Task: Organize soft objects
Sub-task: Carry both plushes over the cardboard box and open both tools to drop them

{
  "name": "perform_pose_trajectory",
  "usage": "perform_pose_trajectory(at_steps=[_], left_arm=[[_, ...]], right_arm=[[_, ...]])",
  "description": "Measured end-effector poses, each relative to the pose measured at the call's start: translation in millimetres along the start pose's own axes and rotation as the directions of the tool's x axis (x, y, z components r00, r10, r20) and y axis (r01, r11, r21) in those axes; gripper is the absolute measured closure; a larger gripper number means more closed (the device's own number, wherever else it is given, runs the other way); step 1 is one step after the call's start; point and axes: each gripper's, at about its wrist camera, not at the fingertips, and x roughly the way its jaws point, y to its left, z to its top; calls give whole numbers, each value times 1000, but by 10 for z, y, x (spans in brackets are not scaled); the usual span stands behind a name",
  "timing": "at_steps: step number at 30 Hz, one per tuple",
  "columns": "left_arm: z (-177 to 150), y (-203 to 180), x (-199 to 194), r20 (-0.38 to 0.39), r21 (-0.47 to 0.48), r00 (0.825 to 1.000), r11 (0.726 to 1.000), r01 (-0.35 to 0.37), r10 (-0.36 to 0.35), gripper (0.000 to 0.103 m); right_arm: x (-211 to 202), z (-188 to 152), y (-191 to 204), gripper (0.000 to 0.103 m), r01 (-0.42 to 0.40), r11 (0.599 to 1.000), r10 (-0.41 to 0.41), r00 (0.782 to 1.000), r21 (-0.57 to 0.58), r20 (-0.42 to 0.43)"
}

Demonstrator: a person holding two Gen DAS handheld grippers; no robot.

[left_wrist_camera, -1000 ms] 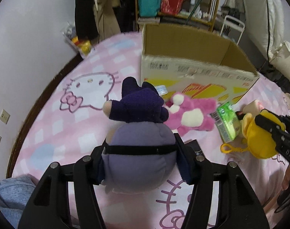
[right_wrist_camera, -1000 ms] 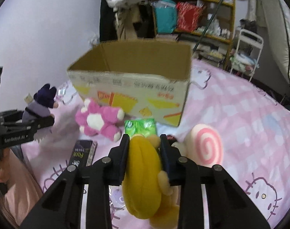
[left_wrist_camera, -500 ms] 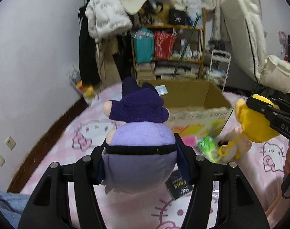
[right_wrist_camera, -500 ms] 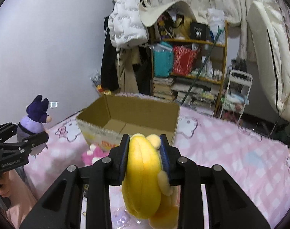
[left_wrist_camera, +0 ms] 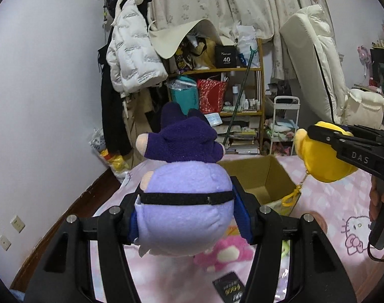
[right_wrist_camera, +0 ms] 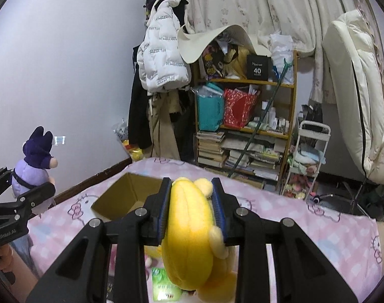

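Purple plush toy (left_wrist_camera: 184,202) is clamped in my left gripper (left_wrist_camera: 189,214), and the yellow plush toy (right_wrist_camera: 192,229) in my right gripper (right_wrist_camera: 192,217), both above the bed (right_wrist_camera: 305,224). I judge this the carrying step; next both must go over the open cardboard box (right_wrist_camera: 126,197) ahead.

Both hand-held grippers (left_wrist_camera: 186,217) (right_wrist_camera: 192,214) aloft, jaws clamped.

- I read even, cool indoor light in both views; no hard shadows.
- Strong fisheye bending; black vignette at corners.
- Wall (left_wrist_camera: 40,101) at left glows pale violet.
- Focus sharp centrally, softer toward edges.
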Motion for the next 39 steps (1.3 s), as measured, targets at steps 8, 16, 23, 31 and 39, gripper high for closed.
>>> perform_pose_trajectory(at_steps=[8, 16, 23, 31, 39], left_arm=[[112, -65, 494, -4, 1, 1000, 1000, 31, -31, 44], [-130, -78, 1007, -92, -17, 994, 998, 54, -55, 43], [-305, -125, 1341, -176, 22, 983, 998, 58, -53, 43], [-364, -175, 1473, -189, 41, 981, 997, 60, -51, 41], [-377, -132, 1397, -182, 16, 982, 999, 46, -42, 32]], right_arm=[[195, 145, -2, 70, -13, 1000, 13, 997, -9, 71], [524, -91, 17, 69, -67, 998, 67, 997, 6, 44], [880, -337, -93, 69, -75, 997, 76, 996, 26, -36], [1077, -449, -173, 68, -103, 992, 108, 992, 69, -72], [1003, -445, -115, 45, -100, 994, 102, 993, 44, -61]])
